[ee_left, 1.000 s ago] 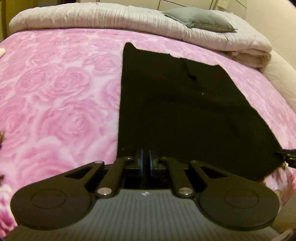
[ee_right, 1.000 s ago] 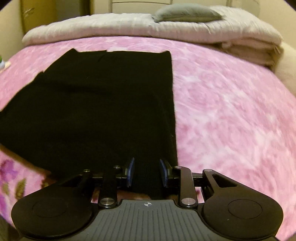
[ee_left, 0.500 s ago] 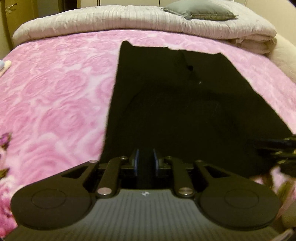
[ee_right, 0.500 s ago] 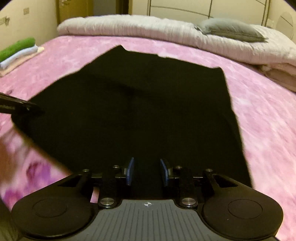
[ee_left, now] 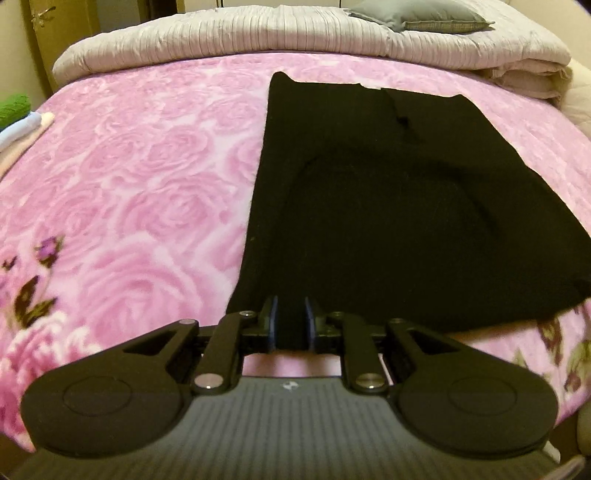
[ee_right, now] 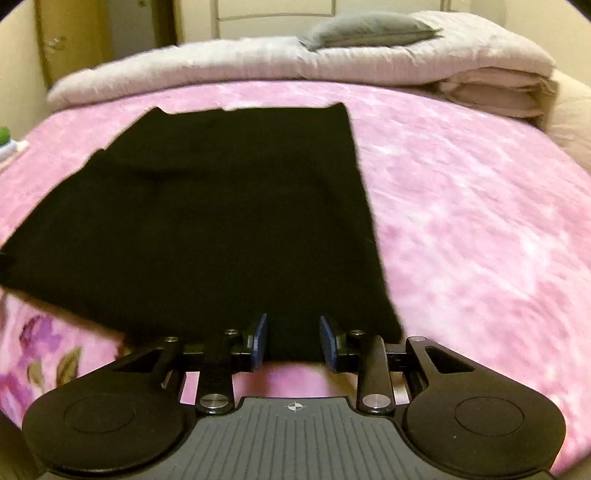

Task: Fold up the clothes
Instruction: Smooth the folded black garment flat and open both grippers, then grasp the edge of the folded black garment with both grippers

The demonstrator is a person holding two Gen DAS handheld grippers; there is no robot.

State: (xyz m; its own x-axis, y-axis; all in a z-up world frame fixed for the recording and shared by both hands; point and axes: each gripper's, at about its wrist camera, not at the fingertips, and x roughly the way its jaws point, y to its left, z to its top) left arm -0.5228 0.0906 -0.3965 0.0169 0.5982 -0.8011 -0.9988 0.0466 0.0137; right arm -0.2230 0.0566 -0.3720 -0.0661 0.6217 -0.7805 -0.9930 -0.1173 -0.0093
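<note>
black garment (ee_left: 388, 206) spread flat on bed (ee_left: 147, 177) | left tool (ee_left: 290, 325) narrowly parted, near hem between fingers, grip unclear | right tool (ee_right: 293, 341) wide apart astride hem | pinch both corners evenly, lift together, keep edges aligned

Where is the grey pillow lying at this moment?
The grey pillow lies at the far end of the bed, on top of the folded pale quilt, beyond the black garment; it sits right of centre in both wrist views.
</note>
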